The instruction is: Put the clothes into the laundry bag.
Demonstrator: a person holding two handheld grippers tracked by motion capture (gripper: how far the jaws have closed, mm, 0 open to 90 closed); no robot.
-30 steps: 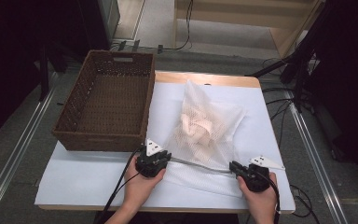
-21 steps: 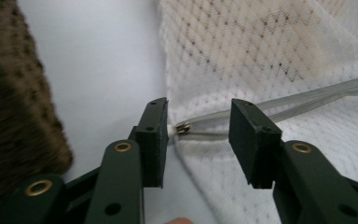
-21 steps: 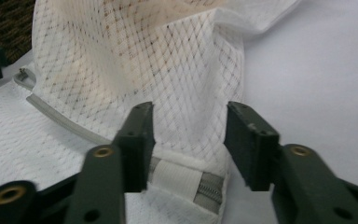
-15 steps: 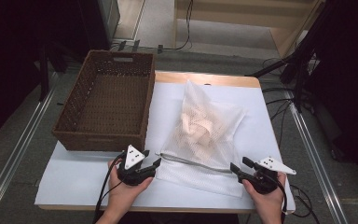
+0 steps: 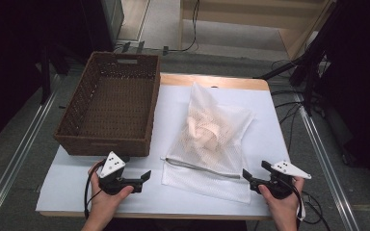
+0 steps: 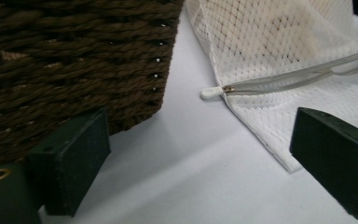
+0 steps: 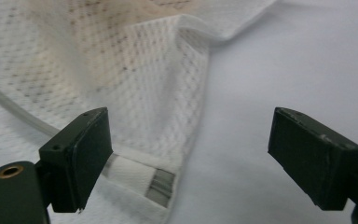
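A white mesh laundry bag with a cream cloth inside lies flat on the white table, its zipper along the near edge. My left gripper stands open to the left of the bag, its jaws just opened, nothing between them. In the left gripper view the zipper pull lies ahead. My right gripper is open at the bag's near right corner, jaws just opened. In the right gripper view the bag's corner lies beside the left pad, not pinched.
A brown wicker basket stands on the table's left half, its near corner close to my left gripper. The table's front edge runs just below both hands. Cables lie on the floor at the right.
Both grippers have opened and let go of the bag's zipper edge. My left gripper has drawn off to the left, away from the bag. The bag has sunk flat onto the table.
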